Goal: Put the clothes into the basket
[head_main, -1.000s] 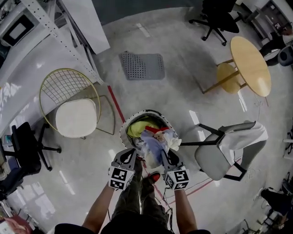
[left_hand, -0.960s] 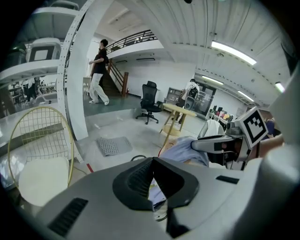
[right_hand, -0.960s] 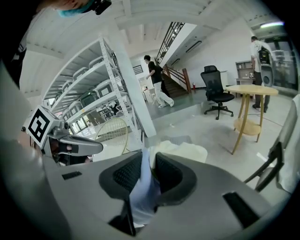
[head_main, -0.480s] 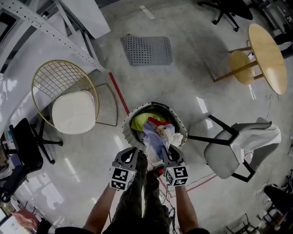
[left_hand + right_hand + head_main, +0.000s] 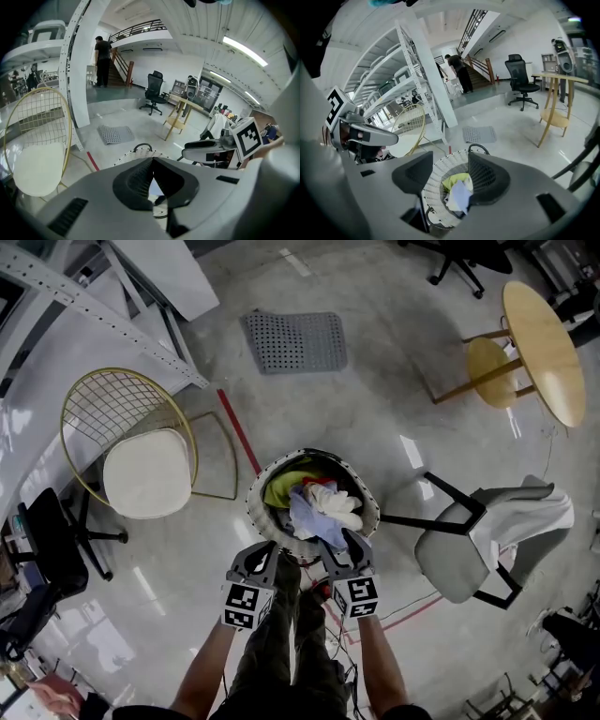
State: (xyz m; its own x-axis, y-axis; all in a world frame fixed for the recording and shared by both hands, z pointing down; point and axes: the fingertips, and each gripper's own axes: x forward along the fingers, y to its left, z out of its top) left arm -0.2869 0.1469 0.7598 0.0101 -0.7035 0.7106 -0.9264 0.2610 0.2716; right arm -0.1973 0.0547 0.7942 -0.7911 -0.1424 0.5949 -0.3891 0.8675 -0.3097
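right gripper (image 5: 449,180): I'm seeing its jaws just opening, wide, gripping nothing
left gripper (image 5: 153,182): sitting closed
clothes (image 5: 319,507): lying inside basket (image 5: 257,495)

— Where's the basket (image 5: 255,512)?
— Upright on the floor: round, white, woven, with a dark handle.
— And the clothes (image 5: 314,514)?
— Heaped inside. A yellow-green piece (image 5: 279,491) lies by the far rim, with pale blue and white ones crumpled on top

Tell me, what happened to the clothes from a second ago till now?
The right gripper has just been opening its fingers, and the blue-white clothes it held dropped onto the pile in the basket. Nothing is between the fingers now. The basket and the grey chair stayed put.
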